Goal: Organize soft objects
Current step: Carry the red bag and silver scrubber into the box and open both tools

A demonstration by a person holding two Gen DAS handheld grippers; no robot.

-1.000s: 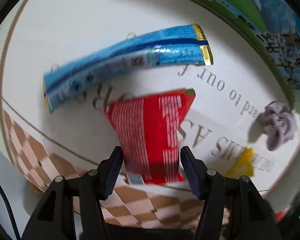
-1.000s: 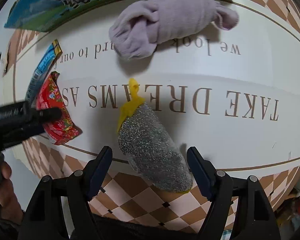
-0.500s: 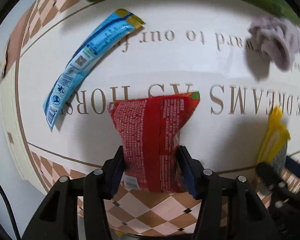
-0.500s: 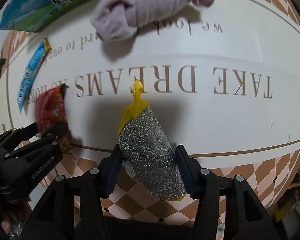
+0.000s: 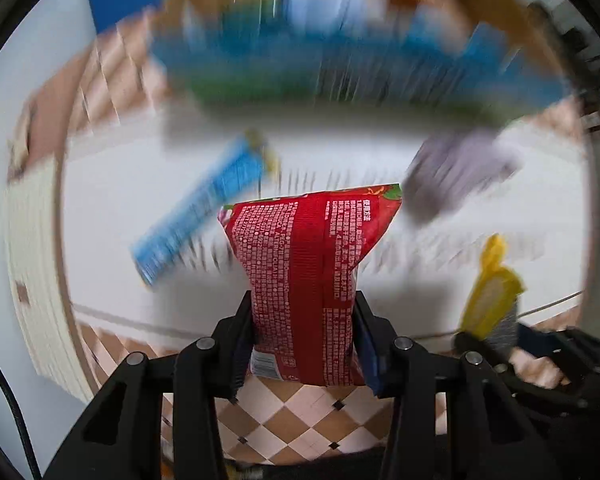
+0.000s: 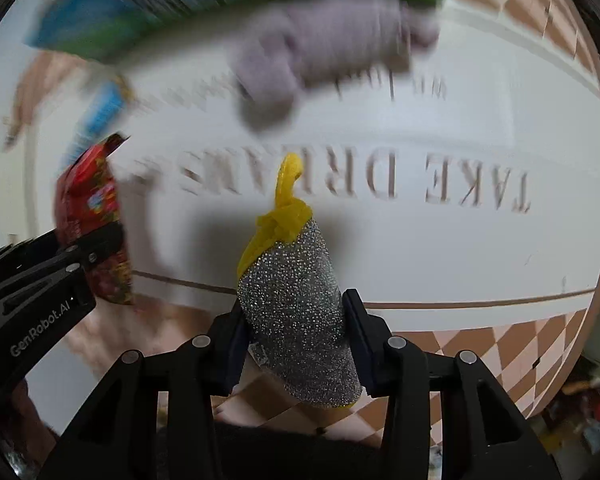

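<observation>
Since half a second ago we are seeing both held things lifted further off the desk, and the background has gone to streaks of motion blur. The left gripper is clamping the lower part of the red snack packet, which is standing upright between its fingers with the printed back facing the camera. The right gripper is pinching the glittery silver scrubber, its yellow knotted net pointing up and away. From the right wrist view we are seeing the left gripper off to the left side, the red packet sticking up out of it. Beyond the packet, the blue stick pack is lying slanted on the white lettered desk surface, and the lilac cloth bundle is lying farther back, near a blurred green and blue box. The checkered border of the desk is showing just under both grippers
</observation>
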